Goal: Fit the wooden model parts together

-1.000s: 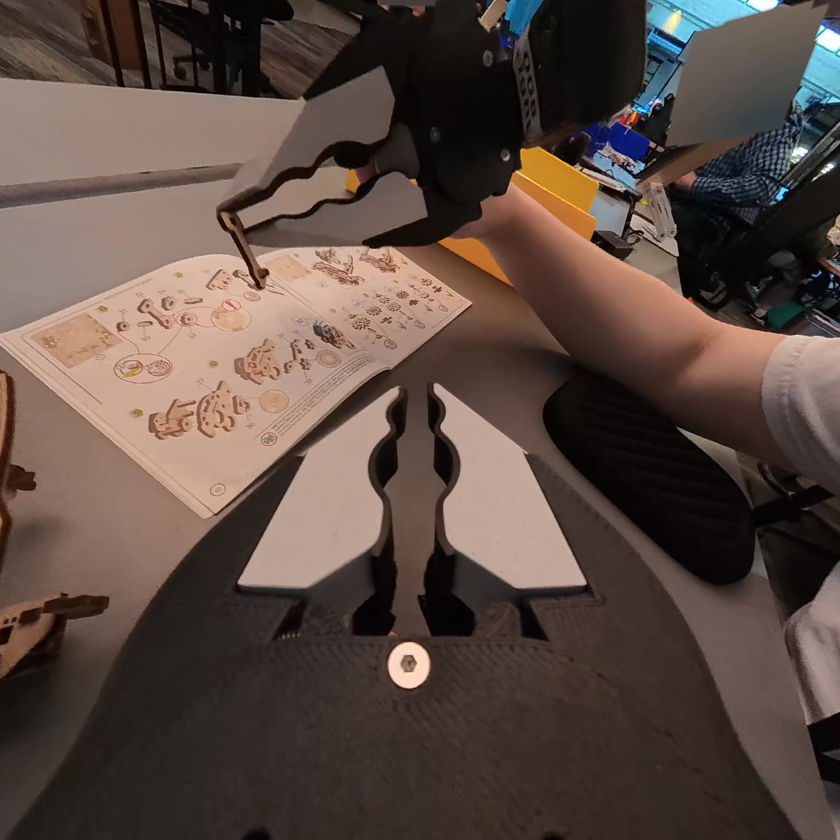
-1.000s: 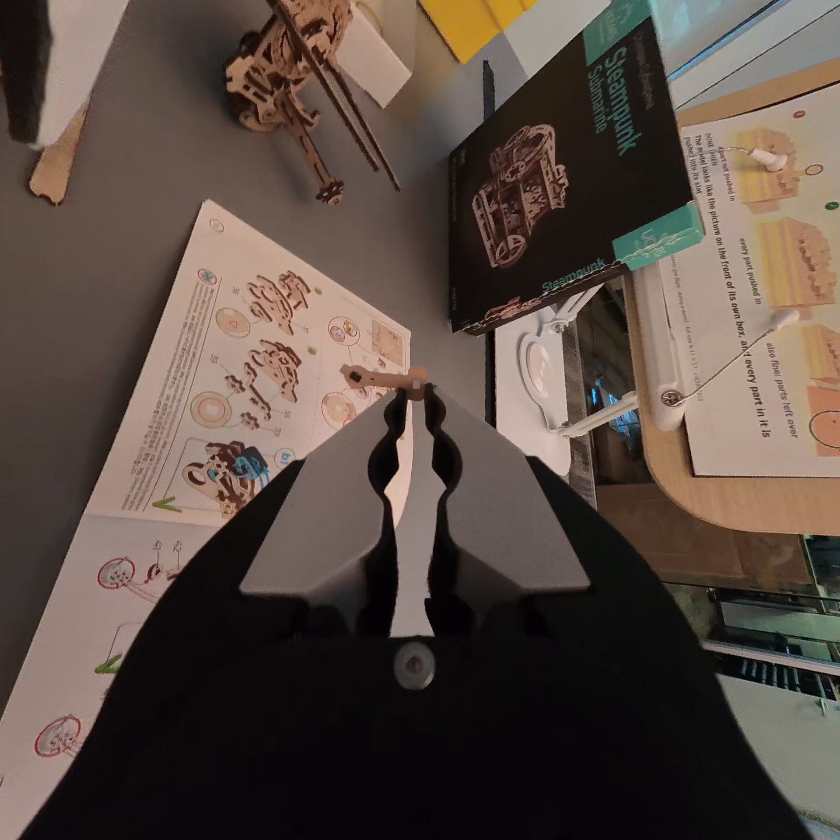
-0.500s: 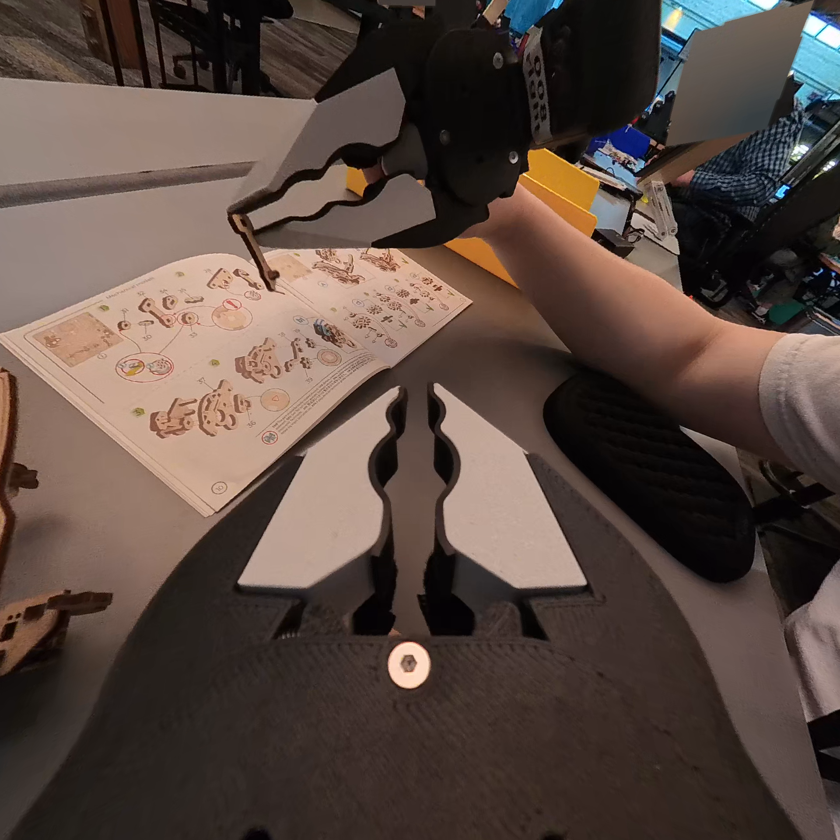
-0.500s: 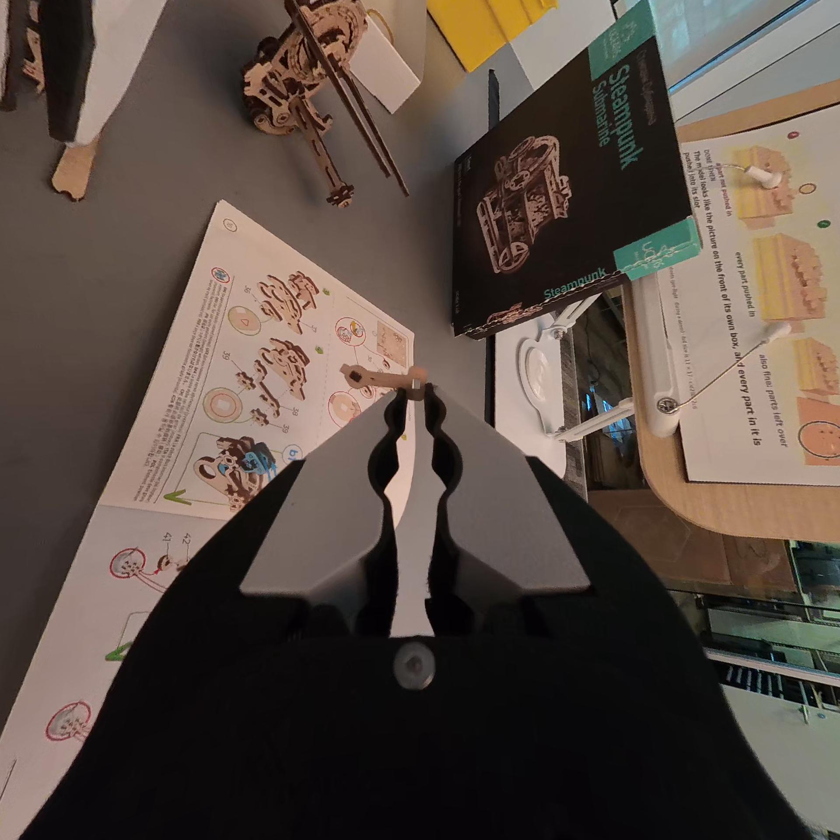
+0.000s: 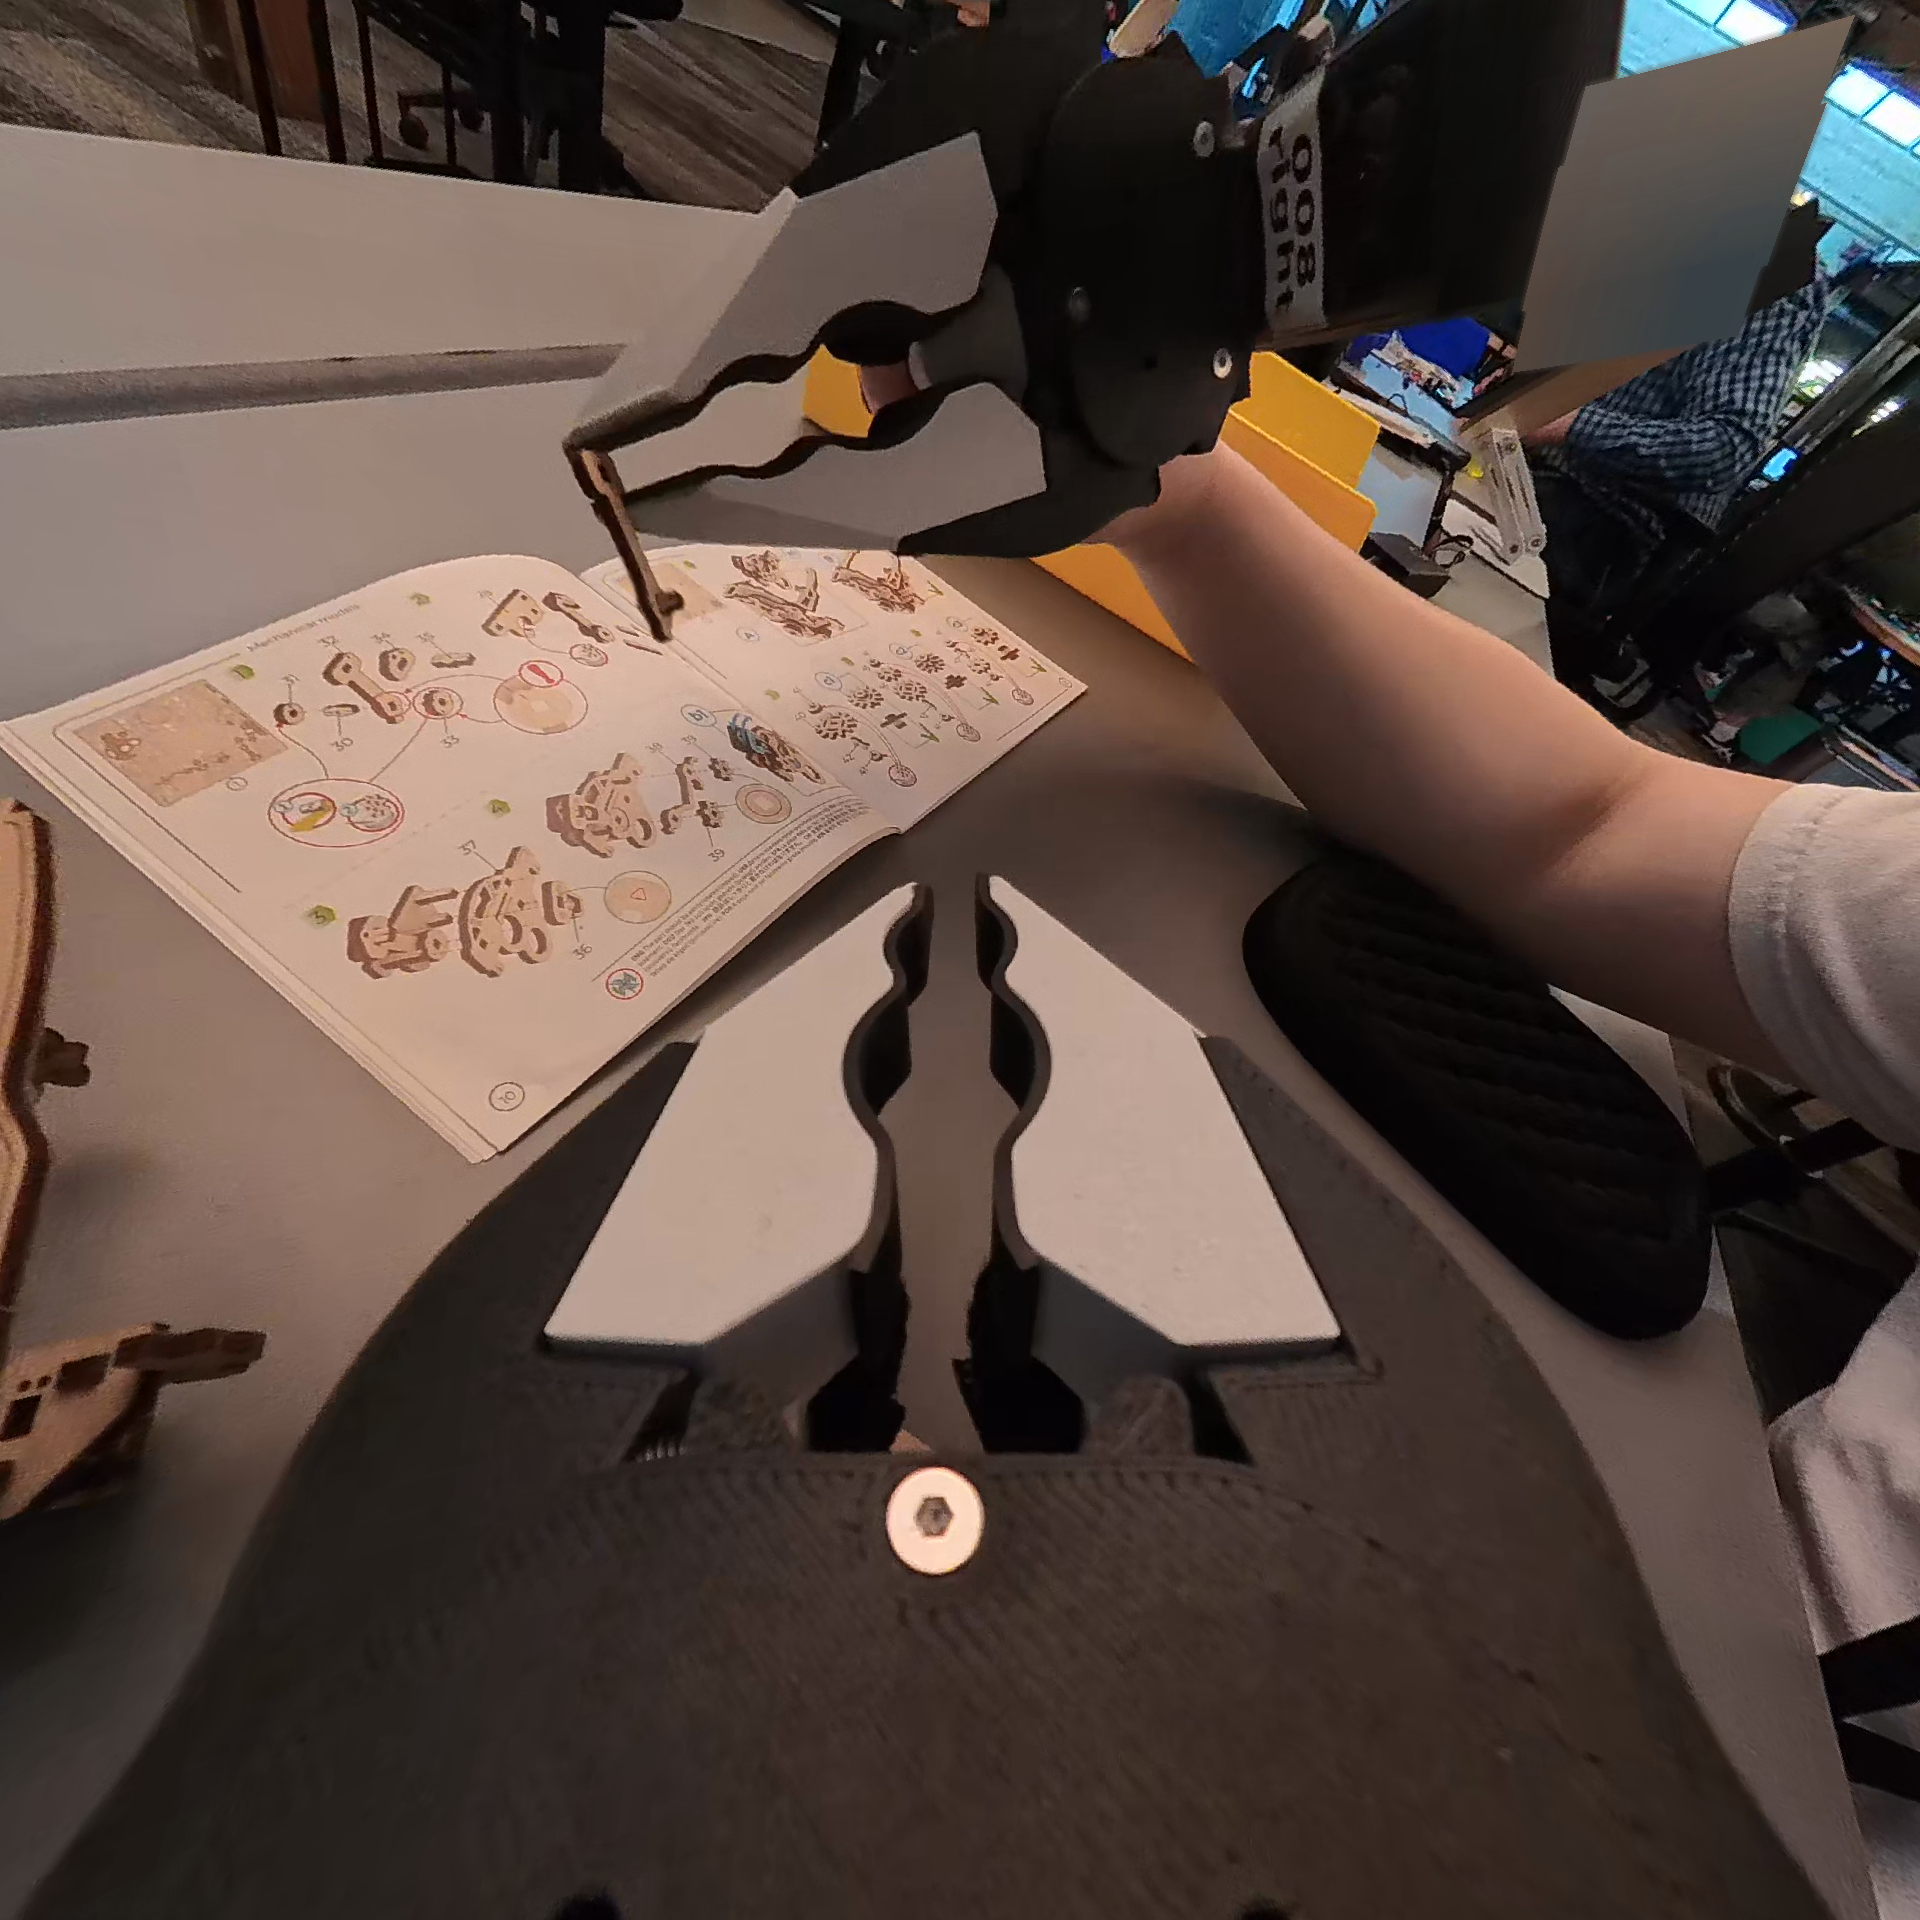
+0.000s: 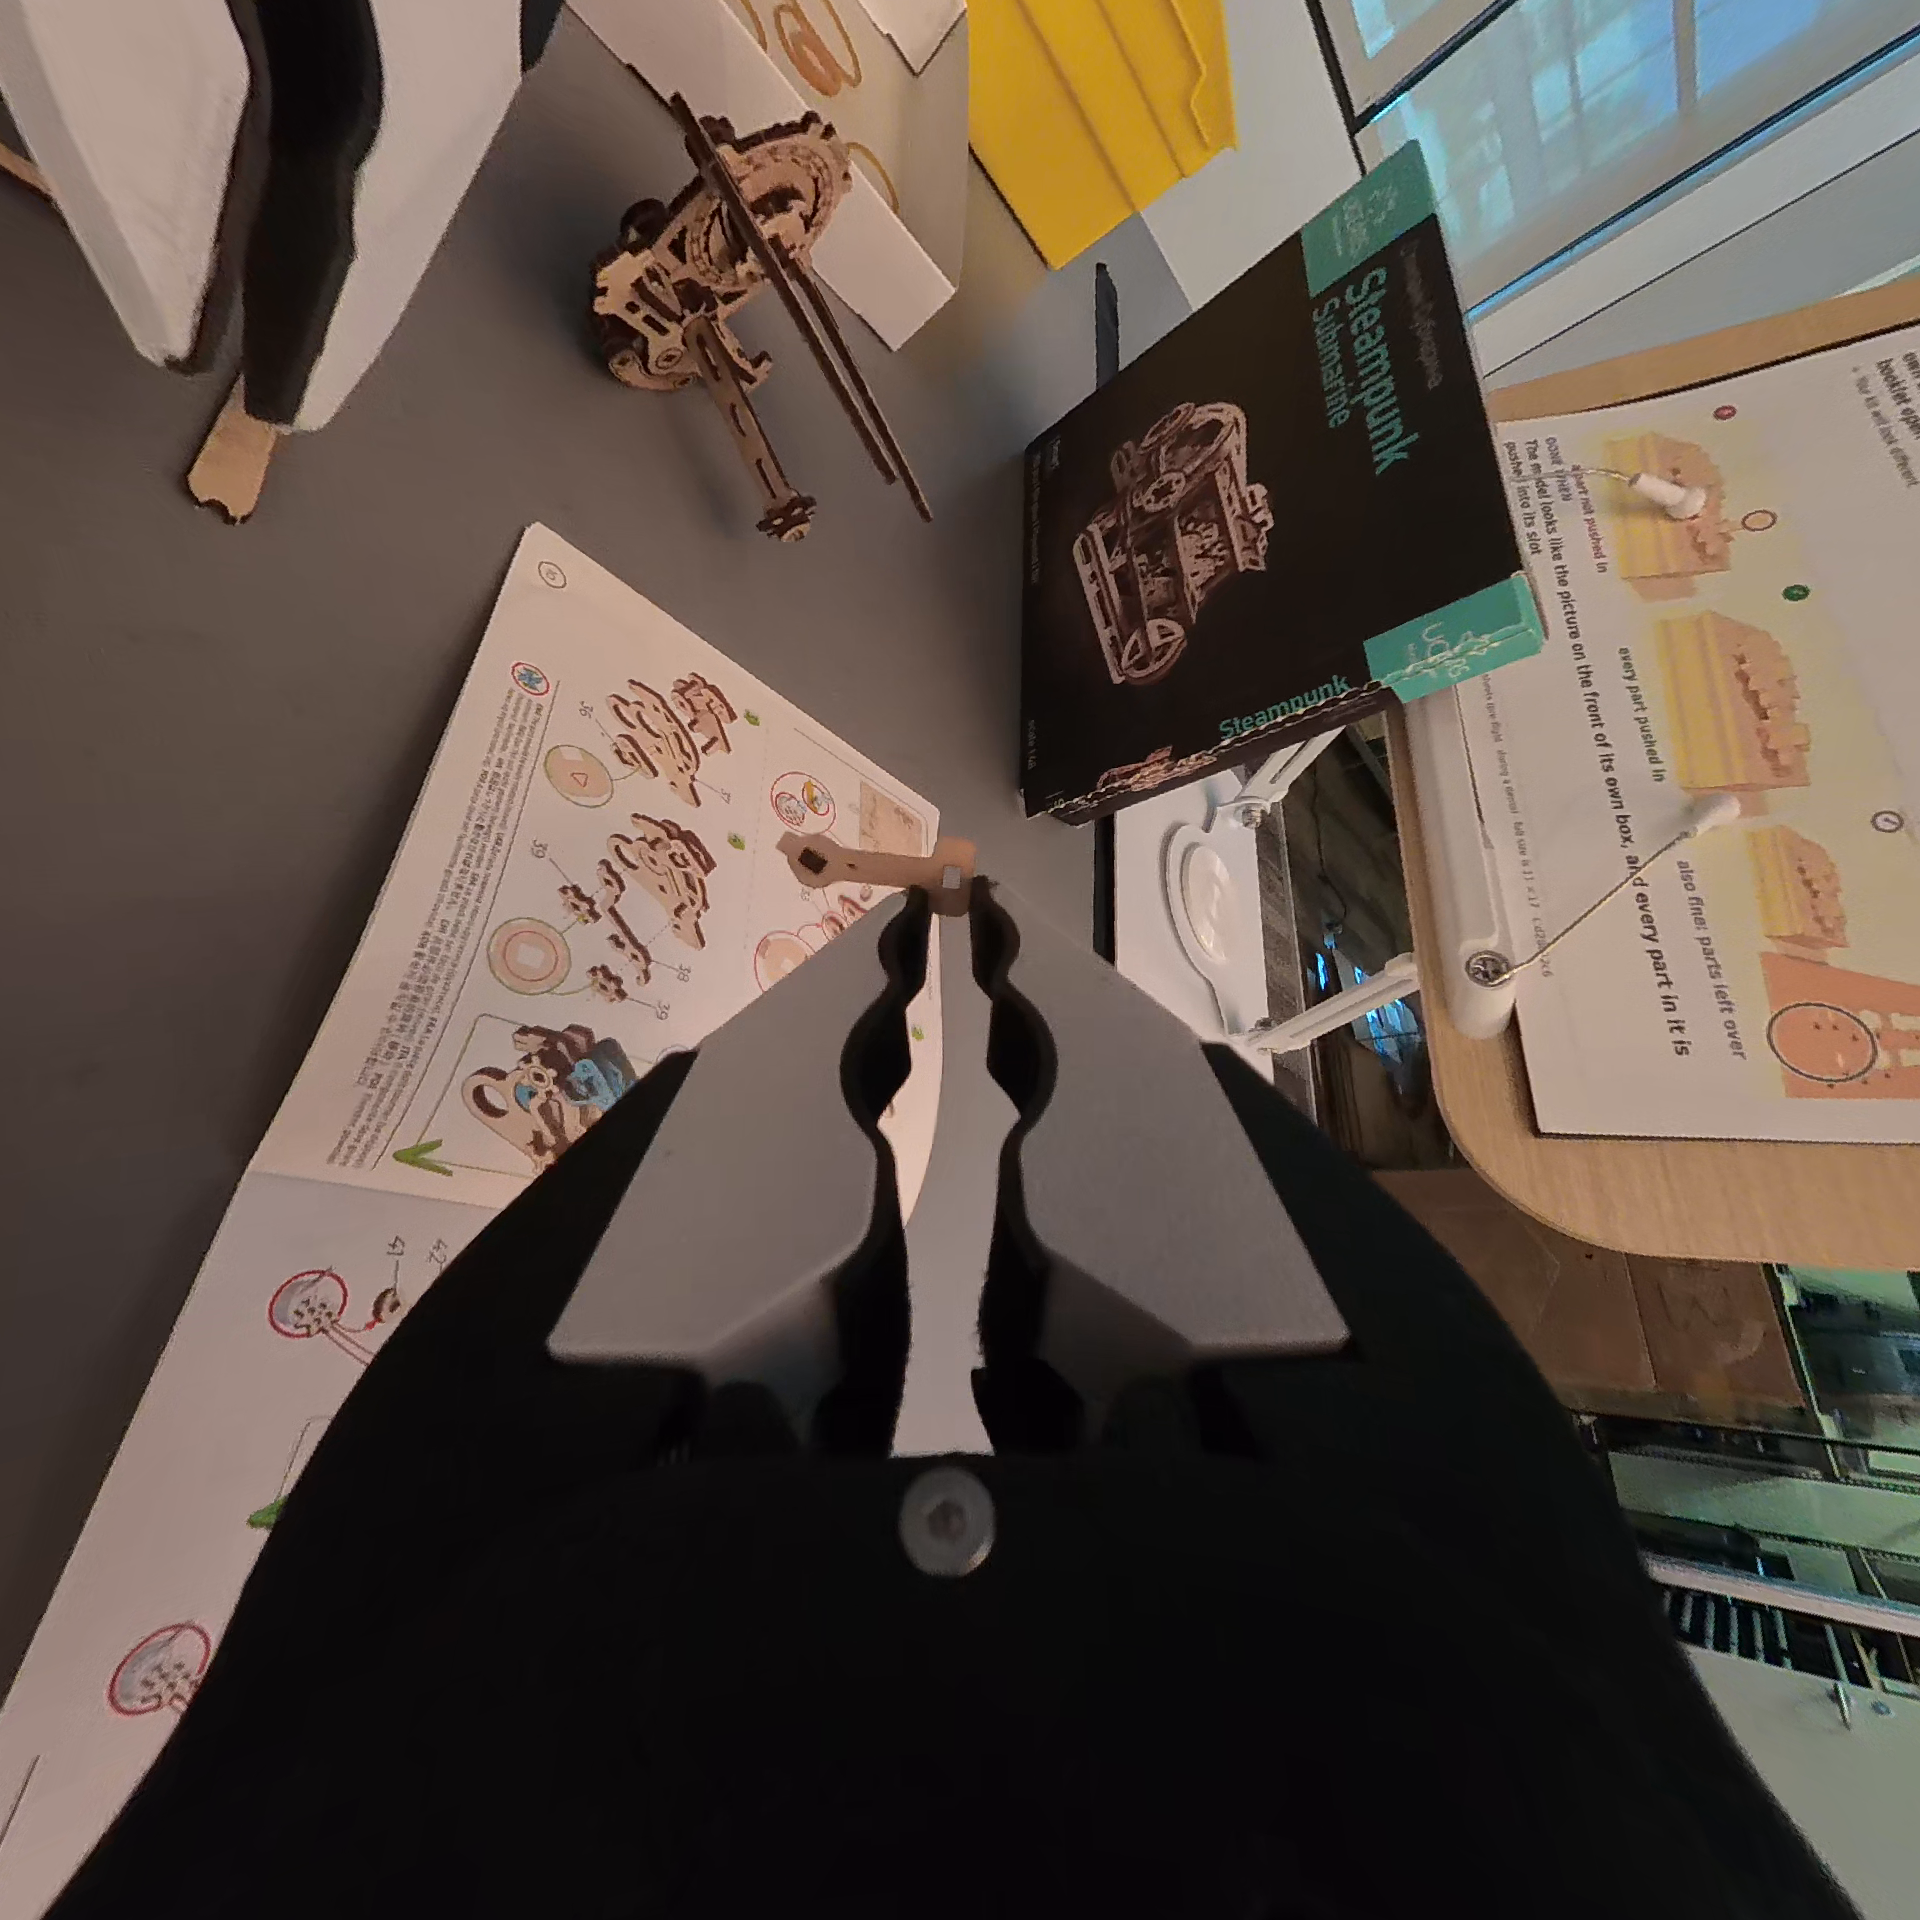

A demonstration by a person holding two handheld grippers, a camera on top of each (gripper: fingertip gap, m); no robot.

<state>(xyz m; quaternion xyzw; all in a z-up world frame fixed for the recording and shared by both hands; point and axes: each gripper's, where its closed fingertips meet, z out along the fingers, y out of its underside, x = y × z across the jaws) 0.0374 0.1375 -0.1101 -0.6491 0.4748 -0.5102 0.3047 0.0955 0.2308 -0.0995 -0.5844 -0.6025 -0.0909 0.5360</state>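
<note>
Holding: right gripper (image 6: 945, 902) pinches the thin pale wooden lever strip (image 6: 868, 864) by one end.
Axis: strip juts left, toward the brown half-built wooden model (image 6: 717, 270).
Left gripper (image 5: 948, 902): slightly parted, empty.

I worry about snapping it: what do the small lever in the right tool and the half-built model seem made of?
The small lever, pinched in the right tool, looks like thin unfinished plywood: pale flat face, darker edges, probably laser-cut. The half-built model shows the same tan sheet with dark-edged gears and slats, so likely the same brittle stock.
</note>
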